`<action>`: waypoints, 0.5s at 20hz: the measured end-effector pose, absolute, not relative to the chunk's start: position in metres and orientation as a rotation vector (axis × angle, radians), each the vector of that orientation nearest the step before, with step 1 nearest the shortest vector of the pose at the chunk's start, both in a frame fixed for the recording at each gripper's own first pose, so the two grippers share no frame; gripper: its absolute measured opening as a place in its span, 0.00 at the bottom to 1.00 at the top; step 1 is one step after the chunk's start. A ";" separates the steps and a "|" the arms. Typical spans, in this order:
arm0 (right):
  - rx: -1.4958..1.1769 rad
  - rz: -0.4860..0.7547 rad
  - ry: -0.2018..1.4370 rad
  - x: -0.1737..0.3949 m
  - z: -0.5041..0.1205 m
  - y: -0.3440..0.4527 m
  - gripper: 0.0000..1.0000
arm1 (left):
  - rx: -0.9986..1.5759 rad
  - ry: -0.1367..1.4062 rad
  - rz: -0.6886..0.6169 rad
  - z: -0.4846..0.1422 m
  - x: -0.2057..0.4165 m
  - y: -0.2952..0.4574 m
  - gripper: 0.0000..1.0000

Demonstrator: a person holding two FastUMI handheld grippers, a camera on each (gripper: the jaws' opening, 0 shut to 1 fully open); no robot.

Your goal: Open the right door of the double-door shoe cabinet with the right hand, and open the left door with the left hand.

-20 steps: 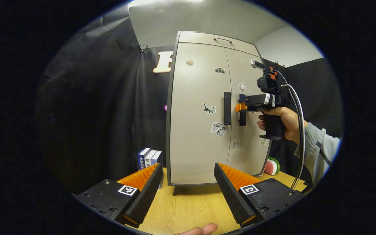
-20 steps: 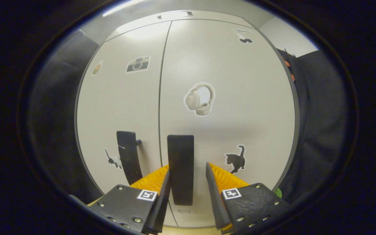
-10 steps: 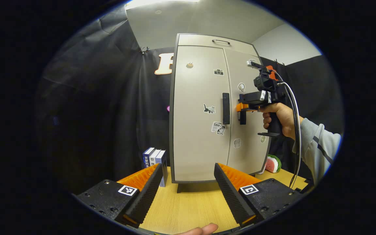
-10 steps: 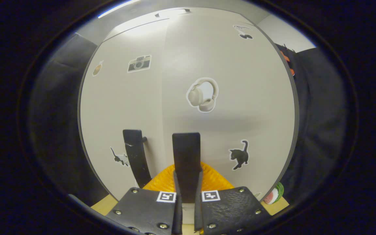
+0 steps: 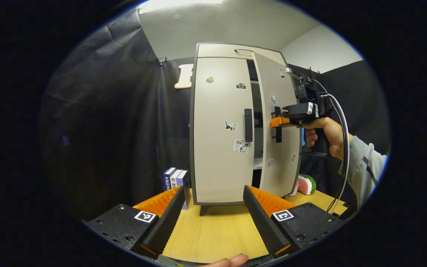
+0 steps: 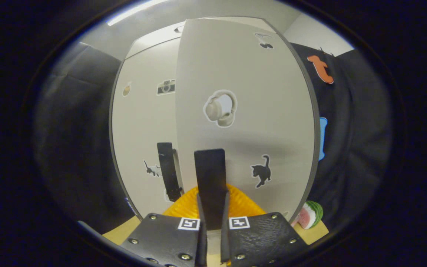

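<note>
The grey shoe cabinet [image 5: 217, 52] stands on the wooden table, with stickers on both doors. Its right door [image 5: 278, 148] is swung partly outward, and a dark gap shows between the doors. My right gripper [image 6: 212, 218] is shut on the right door's black handle [image 6: 209, 174]; in the left gripper view that gripper [image 5: 277, 121] is held by a hand at the handle. The left door [image 5: 221, 155] is closed, its black handle [image 5: 248, 125] untouched. My left gripper [image 5: 213, 218] is open, low over the table well in front of the cabinet.
Several books [image 5: 176, 178] stand left of the cabinet. A watermelon-slice toy [image 5: 304, 184] lies to its right on the wooden table [image 5: 217, 233]. A cable hangs from the right gripper down past a grey sleeve [image 5: 365, 174].
My right gripper closed on the right handle and has pulled the right door partly open. The left gripper has drawn back slightly and stays open.
</note>
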State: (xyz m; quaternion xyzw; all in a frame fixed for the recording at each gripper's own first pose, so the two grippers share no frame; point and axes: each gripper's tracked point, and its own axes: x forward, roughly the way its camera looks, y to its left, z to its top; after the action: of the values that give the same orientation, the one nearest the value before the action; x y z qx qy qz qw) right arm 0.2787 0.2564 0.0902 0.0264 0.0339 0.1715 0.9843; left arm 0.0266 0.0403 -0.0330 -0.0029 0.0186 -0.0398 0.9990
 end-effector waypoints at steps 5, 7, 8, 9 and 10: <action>0.045 0.353 0.063 0.263 0.090 0.241 0.14 | -0.012 0.026 -0.074 -0.028 0.011 0.028 0.99; 0.051 0.372 0.071 0.256 0.090 0.231 0.14 | -0.015 0.024 -0.073 -0.027 0.008 0.024 0.98; 0.048 0.379 0.069 0.251 0.091 0.225 0.14 | -0.012 0.025 -0.070 -0.027 0.006 0.023 0.98; 0.046 0.385 0.065 0.248 0.090 0.221 0.14 | -0.008 0.025 -0.069 -0.026 0.005 0.022 0.99; 0.050 0.389 0.060 0.245 0.091 0.215 0.14 | -0.005 0.024 -0.068 -0.024 0.004 0.020 0.99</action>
State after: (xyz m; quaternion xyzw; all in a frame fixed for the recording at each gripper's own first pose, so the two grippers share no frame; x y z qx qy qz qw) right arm 0.2448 0.2154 0.0911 0.0250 0.0298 0.1934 0.9803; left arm 0.0036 0.0197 -0.0239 -0.0023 0.0119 -0.0339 0.9994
